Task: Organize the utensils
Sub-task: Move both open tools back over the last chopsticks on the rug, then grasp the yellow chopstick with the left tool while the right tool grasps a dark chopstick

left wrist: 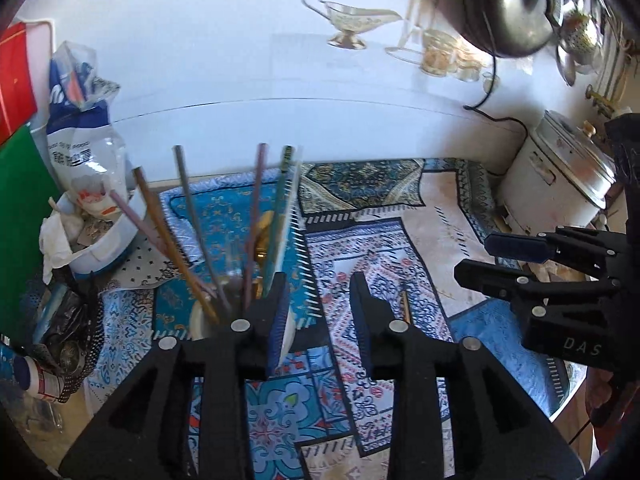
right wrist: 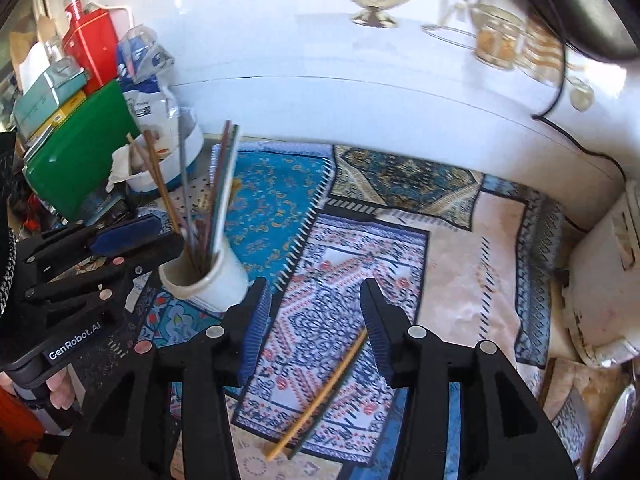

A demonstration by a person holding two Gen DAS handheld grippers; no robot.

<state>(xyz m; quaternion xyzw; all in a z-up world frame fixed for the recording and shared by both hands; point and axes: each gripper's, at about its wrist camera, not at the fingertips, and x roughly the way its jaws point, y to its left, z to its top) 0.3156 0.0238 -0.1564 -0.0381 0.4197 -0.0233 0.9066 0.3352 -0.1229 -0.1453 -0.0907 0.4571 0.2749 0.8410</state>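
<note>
A white cup [right wrist: 208, 280] stands on the patterned mat [right wrist: 460, 264] with several chopsticks [right wrist: 186, 184] upright in it. In the left wrist view the chopsticks [left wrist: 188, 208] rise just left of my left gripper [left wrist: 322, 320], and only the cup's rim [left wrist: 197, 320] shows. My left gripper is open with nothing between its pads. One tan chopstick [right wrist: 320, 392] lies loose on the mat below my right gripper [right wrist: 316, 320], which is open and holds nothing. Each view also shows the other gripper from the side: the left gripper [right wrist: 156, 236] beside the cup, the right gripper [left wrist: 480, 258] at the right.
A white tub [left wrist: 104, 236] of tissue, a plastic bag [left wrist: 80, 120], a green box [right wrist: 80, 152] and a red tin [right wrist: 92, 44] crowd the left. A white cooker [left wrist: 560, 176] stands at the right. A gravy boat [left wrist: 352, 20], glass jars [right wrist: 496, 40] and a black cord [right wrist: 560, 92] sit on the white counter behind.
</note>
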